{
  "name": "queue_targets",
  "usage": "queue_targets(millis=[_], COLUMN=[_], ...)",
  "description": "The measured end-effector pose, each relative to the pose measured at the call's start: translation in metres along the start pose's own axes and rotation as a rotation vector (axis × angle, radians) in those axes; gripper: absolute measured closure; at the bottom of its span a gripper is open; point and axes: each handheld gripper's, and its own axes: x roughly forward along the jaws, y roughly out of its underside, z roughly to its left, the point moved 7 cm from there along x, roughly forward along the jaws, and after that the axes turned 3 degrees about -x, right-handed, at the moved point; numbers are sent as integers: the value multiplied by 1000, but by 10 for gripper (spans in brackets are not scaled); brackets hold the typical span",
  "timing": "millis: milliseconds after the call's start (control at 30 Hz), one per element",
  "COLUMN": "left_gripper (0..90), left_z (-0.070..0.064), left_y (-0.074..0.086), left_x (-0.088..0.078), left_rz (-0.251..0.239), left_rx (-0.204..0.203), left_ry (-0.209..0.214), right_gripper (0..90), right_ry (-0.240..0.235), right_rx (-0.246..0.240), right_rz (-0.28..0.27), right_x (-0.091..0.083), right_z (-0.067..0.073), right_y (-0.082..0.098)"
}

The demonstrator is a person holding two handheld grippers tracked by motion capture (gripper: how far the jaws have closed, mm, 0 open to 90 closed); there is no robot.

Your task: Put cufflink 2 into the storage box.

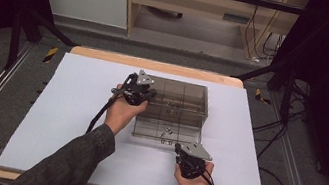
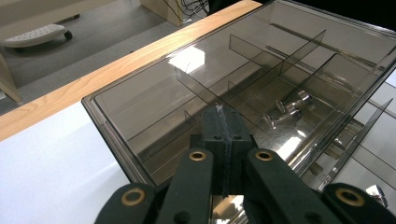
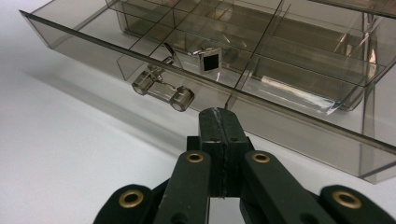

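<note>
Two black grippers meet a smoked-plastic drawer box on a white table.

Right gripper (image 3: 219,112), jaws pressed together on nothing, sits just before the open drawer (image 3: 299,128) and its handle (image 3: 162,90); left gripper (image 2: 223,109), likewise closed and empty, rests atop the box (image 1: 178,102), mid-table (image 1: 64,106).

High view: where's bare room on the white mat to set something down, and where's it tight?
Free: the white mat left of the left gripper, and the strip right of the smoky compartment box. Tight: the pulled-out drawer reaches forward to the right gripper, so the near middle is crowded.
</note>
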Motion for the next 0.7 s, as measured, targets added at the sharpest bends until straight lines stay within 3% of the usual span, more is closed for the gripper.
queue_targets(millis=[700], left_gripper=[900], left_z=[0], left_y=[0], left_x=[0], left_rz=[2], left_rx=[-4], left_ry=[7], right_gripper=[900], right_ry=[12], right_rx=[-3], right_rz=[-14], right_x=[6], right_z=[-3], right_y=[-7])
